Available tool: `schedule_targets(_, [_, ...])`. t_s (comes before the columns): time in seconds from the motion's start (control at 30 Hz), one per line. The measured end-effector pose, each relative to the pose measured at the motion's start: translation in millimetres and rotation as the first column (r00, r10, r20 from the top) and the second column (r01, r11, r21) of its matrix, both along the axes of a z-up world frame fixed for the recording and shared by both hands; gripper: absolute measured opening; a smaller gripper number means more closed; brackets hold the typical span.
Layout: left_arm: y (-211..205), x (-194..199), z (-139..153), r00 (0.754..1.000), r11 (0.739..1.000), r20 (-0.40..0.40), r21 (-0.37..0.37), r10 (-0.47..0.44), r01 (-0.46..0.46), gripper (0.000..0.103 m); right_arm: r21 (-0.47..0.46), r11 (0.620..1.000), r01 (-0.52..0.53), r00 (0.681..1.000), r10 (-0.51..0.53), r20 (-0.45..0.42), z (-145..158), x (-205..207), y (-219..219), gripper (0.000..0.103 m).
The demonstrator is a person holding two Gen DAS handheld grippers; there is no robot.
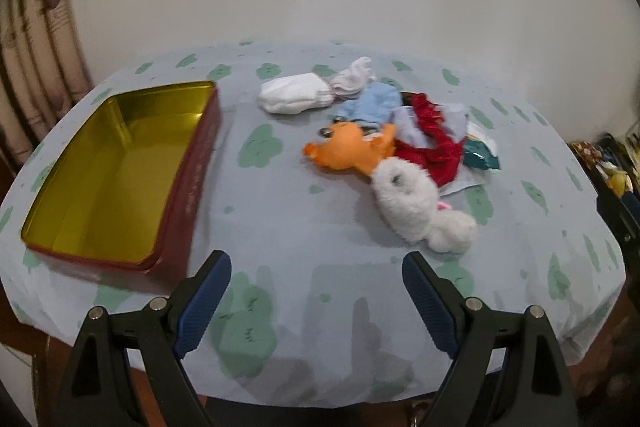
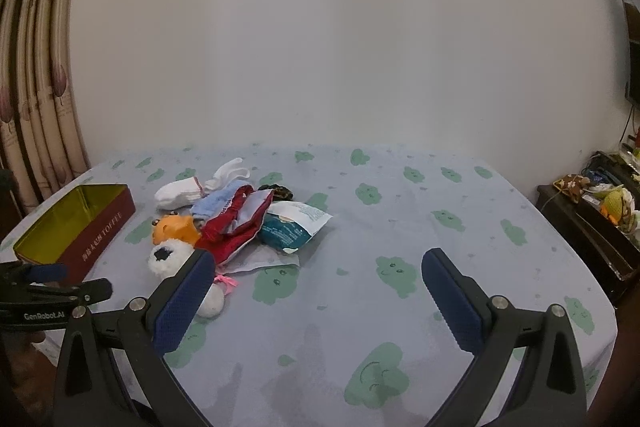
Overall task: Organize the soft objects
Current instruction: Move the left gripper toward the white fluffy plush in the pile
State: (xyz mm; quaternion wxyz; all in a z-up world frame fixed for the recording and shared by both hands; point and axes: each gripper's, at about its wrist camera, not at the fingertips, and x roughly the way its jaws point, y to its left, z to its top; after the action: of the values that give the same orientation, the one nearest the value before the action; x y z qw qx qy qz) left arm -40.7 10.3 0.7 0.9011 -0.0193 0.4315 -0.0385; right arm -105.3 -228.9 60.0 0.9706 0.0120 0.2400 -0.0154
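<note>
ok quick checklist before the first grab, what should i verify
1. Left gripper open, holding nothing: ok.
2. Right gripper open, holding nothing: ok.
3. Red rectangular tin with gold interior lidless and with room inside: ok.
4. Fluffy white plush toy at the pile's near edge, top unobstructed: ok.
5. Orange plush toy free of the crumpled red cloth: cannot tell, they touch.
6. Pile holds only soft things: not ok, a teal-and-white plastic packet lies in it.

Soft toys, socks and cloths (image 1: pixel 384 143) heaped beside open, empty tin (image 1: pixel 120 171).
</note>
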Motion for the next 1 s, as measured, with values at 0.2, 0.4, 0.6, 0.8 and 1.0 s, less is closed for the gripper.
schedule_targets(0.2, [-16, 8, 9, 0.999, 0.999, 0.005, -0.006, -0.042, 0.042, 0.090, 0.037, 0.999, 0.007, 1.000, -0.007, 0.011, 8, 0, -11, 0.103])
schedule_targets(0.4, [-26, 16, 8, 0.999, 0.999, -0.003, 0.017, -0.043, 0.043, 0.090, 0.045, 0.999, -0.004, 1.000, 0.005, -0.020, 4, 5, -7, 0.103])
schedule_targets(0.6, [-31, 28, 9, 0.999, 0.999, -0.002, 0.015, -0.047, 0.047, 0.090, 0.027, 1.000, -0.016, 1.000, 0.016, -0.012, 5, 1, -2, 0.103])
schedule_targets(0.8, [-32, 39, 7, 0.999, 0.999, -0.013, 0.006, -0.041, 0.041, 0.090, 0.058, 0.998, -0.006, 0.999, 0.008, -0.034, 2, 5, -9, 0.103])
schedule_targets(1.0, [-33, 48, 0, 0.999, 0.999, -0.040, -0.007, -0.036, 0.035, 0.090, 0.063, 0.998, -0.012, 0.999, 0.015, -0.045, 0, 7, -10, 0.103])
